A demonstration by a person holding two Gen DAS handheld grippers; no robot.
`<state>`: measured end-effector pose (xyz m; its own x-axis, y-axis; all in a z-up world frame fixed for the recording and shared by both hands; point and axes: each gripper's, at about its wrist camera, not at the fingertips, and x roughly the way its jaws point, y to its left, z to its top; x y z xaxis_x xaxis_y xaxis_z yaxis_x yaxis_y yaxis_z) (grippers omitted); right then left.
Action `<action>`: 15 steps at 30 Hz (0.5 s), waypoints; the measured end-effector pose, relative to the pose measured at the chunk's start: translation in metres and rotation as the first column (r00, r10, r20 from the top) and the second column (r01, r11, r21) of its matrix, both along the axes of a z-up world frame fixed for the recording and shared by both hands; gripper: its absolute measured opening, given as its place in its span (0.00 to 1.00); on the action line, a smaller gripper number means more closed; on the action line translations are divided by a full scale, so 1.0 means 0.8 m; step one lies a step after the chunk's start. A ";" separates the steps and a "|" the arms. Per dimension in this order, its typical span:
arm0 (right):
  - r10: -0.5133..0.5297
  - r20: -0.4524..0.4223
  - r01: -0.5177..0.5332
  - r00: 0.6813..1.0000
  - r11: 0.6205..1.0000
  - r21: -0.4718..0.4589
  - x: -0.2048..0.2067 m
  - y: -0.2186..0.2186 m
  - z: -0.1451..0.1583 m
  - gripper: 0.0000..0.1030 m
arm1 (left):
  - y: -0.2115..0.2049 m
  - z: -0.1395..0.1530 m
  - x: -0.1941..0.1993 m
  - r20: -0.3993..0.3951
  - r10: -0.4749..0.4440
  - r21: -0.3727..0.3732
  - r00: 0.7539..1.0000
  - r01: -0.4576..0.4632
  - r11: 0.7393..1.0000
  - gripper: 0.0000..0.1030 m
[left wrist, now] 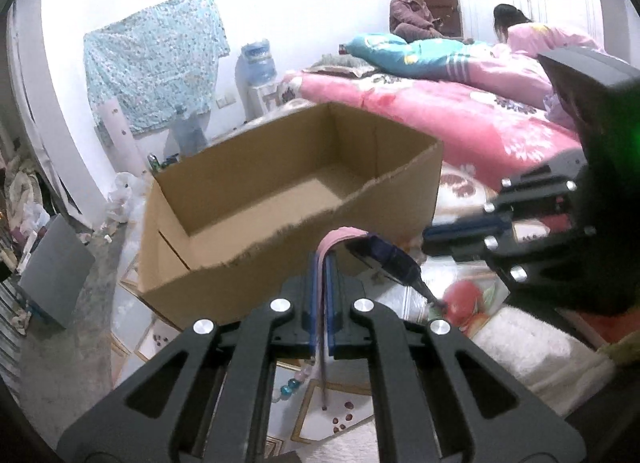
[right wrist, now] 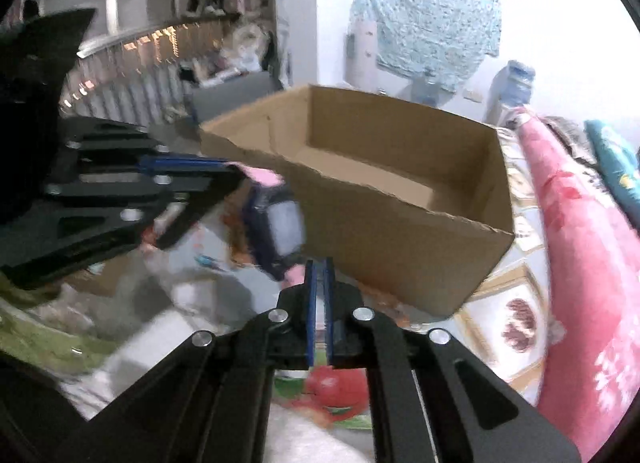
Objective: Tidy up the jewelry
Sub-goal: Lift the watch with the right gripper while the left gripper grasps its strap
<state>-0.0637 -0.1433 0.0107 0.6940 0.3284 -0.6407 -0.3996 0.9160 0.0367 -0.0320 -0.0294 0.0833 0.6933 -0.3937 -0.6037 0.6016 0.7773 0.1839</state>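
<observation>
1. Blue pads of the left gripper (left wrist: 325,263) are pinched together on a flat pink band (left wrist: 336,237); the band arches out past the fingertips, and its tail hangs below the jaws.
2. Pale pink and teal bead strand (left wrist: 294,381) dangles under the left gripper, just beside the band's hanging tail; whether it joins the band cannot be told.
3. Right gripper (right wrist: 319,265) has its pads nearly together with a thin gap between them; nothing is seen clamped there.
4. A dark blue object (left wrist: 394,261), blurred, sits between the two grippers, touching the band's arch.
5. Open brown cardboard box (left wrist: 248,251) with a torn near rim stands just beyond both grippers.
6. Pink floral quilt (left wrist: 460,115) covers the bed to the right of the box.
7. Two people (left wrist: 416,11) sit at the far end of the bed.
</observation>
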 end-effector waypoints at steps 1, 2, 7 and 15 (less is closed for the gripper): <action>0.002 0.011 -0.002 1.000 1.000 0.000 -0.006 0.003 0.002 0.23 | 0.000 0.004 -0.001 0.007 0.002 0.003 1.000 -0.002 1.000 0.03; -0.003 0.031 0.003 1.000 1.000 -0.011 -0.010 0.005 0.002 0.32 | 0.000 0.008 -0.002 0.017 0.006 0.006 1.000 -0.006 1.000 0.03; -0.006 0.067 0.008 0.998 1.000 -0.028 -0.016 0.021 -0.004 0.49 | 0.001 0.022 -0.007 0.019 0.002 -0.003 1.000 -0.002 1.000 0.03; -0.069 0.108 0.070 0.992 0.998 0.001 0.006 0.014 0.022 0.09 | 0.014 0.057 -0.011 0.052 0.011 -0.053 0.999 -0.008 0.999 0.03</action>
